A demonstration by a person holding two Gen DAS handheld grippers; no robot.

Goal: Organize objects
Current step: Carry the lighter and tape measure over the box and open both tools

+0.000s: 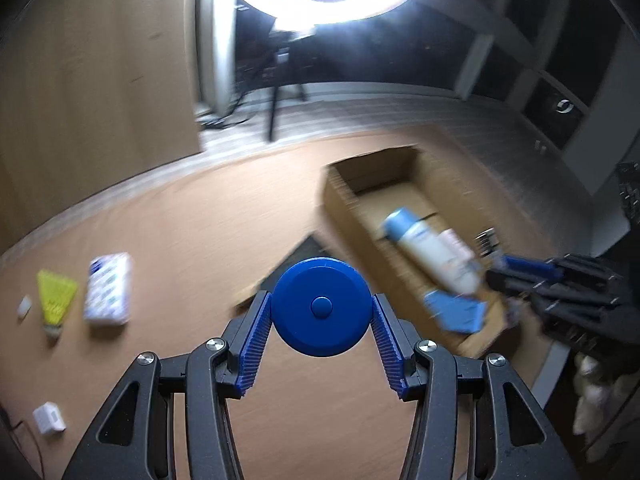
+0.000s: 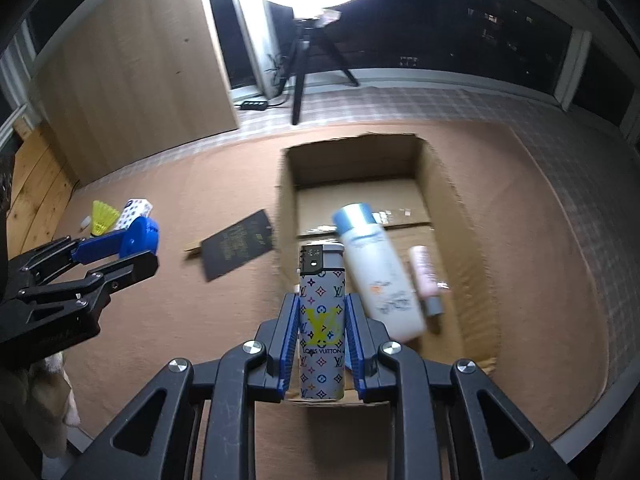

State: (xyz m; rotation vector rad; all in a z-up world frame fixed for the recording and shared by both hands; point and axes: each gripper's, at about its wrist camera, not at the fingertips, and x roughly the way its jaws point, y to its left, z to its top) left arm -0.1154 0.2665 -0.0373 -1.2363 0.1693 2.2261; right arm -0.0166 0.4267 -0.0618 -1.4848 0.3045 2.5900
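Right tool (image 2: pixel 323 342): fingers closed on a patterned lighter (image 2: pixel 322 320), held upright, long axis in line with the fingers, striker end away from the camera. It sits at the near edge of the open cardboard box (image 2: pixel 476 240), so the box lies straight ahead and just beyond; judged nearer to the drop than the other tool.

Left tool (image 1: pixel 321 316): fingers closed on a round blue disc (image 1: pixel 321 307), flat face toward the camera. From here the box (image 1: pixel 340 200) lies ahead and to the right, near but apart. Left-wrist view is motion-blurred.

In the box: a white bottle with a pale blue cap (image 2: pixel 376 272), lying lengthwise, cap toward the far wall; a slim pink tube (image 2: pixel 424 276) beside it to the right, parallel. A blue flat item (image 1: pixel 456 312) shows at the near end; cannot identify it.

On the desk (image 2: pixel 200 320), left of the box: a dark card (image 2: pixel 236 246) just beside the wall. Farther left, well apart: yellow shuttlecock (image 1: pixel 54 298), patterned white packet (image 1: pixel 108 288).

Beyond: ring light on tripod (image 2: pixel 304 80).
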